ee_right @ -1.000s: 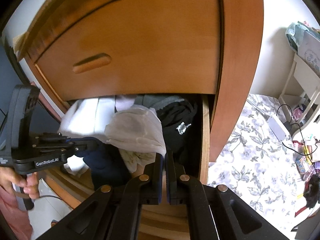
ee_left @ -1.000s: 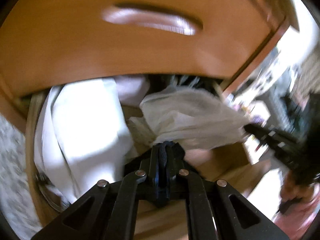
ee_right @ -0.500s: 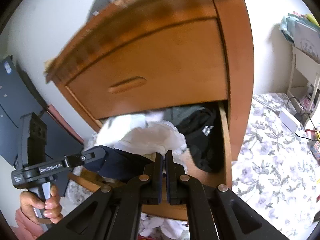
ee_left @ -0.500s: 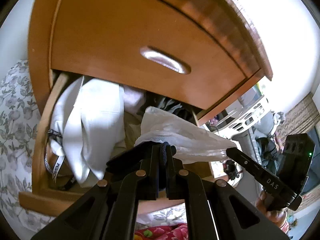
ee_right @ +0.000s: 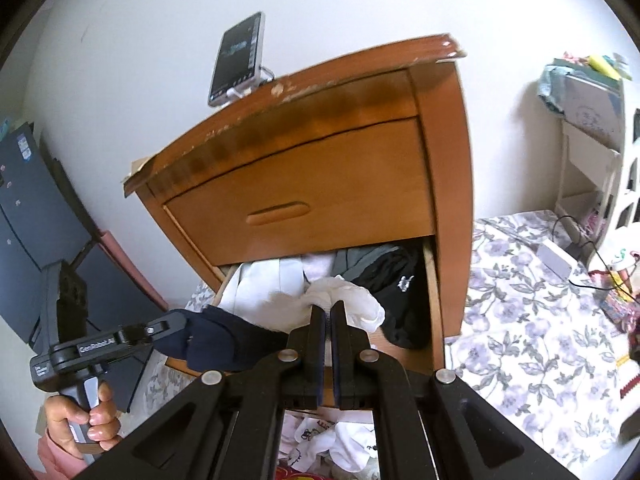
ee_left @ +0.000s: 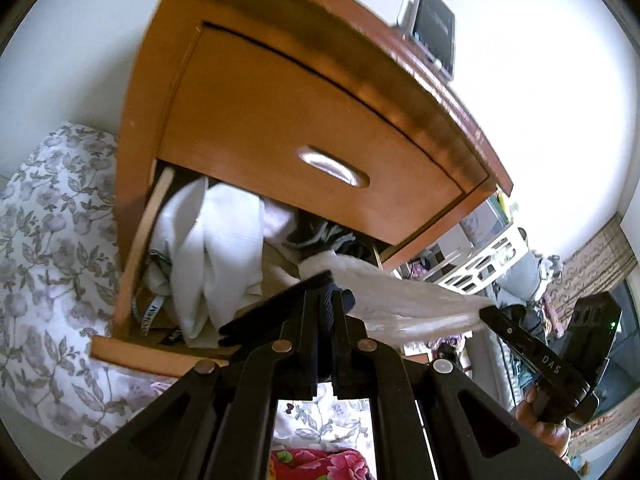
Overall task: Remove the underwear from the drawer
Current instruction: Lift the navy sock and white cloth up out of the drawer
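Spilling clothes, the open drawer [ee_right: 434, 300] holds white garments [ee_left: 224, 248] and black ones [ee_right: 396, 280], left claw [ee_right: 176, 330] clamped on navy underwear [ee_right: 224, 344], right claw [ee_right: 330, 312] pinching white underwear [ee_right: 352, 300].

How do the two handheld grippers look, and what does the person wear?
Both grippers are matte black plastic with silver rivets at the linkage joints. The left gripper carries a white "GenRobot.AI" label on its body; the right gripper shows white "DAS" lettering and a small green light. A pink sleeve shows at the left wrist.
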{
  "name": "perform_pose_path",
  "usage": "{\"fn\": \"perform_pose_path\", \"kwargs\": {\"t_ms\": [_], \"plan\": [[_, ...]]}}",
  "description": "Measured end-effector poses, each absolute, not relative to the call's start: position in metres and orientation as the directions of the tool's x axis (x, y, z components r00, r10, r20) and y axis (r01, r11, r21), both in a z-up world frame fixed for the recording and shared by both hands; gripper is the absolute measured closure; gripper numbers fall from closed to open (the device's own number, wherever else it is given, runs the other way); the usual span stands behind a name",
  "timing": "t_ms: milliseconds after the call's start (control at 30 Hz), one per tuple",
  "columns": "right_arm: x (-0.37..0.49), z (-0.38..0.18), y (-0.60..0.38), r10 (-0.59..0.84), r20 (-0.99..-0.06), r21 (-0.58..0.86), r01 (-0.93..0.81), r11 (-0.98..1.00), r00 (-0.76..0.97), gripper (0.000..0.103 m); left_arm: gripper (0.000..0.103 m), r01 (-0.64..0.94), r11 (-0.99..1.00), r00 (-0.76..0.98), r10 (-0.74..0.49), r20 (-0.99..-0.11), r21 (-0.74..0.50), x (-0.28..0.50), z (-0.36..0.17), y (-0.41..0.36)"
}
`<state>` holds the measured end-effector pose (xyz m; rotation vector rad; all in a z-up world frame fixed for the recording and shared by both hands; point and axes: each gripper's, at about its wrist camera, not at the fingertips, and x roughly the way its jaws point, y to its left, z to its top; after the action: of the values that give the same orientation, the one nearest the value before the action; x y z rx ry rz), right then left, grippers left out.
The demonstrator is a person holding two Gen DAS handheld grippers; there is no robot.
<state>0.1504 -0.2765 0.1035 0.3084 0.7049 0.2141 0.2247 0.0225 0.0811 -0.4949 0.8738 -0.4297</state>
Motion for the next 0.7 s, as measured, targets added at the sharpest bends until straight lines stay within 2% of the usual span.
{"fn": "perform_pose_path", "kwargs": {"t_ms": [700], "plan": [[0.065,0.19,-0.264,0.273,-0.451,0.309,-0.138,0.941,0.85,0.1,0.099,0.179,0.783,0.686,-0.533,-0.495,-0.595,0.143,0.147,0.066]]}}
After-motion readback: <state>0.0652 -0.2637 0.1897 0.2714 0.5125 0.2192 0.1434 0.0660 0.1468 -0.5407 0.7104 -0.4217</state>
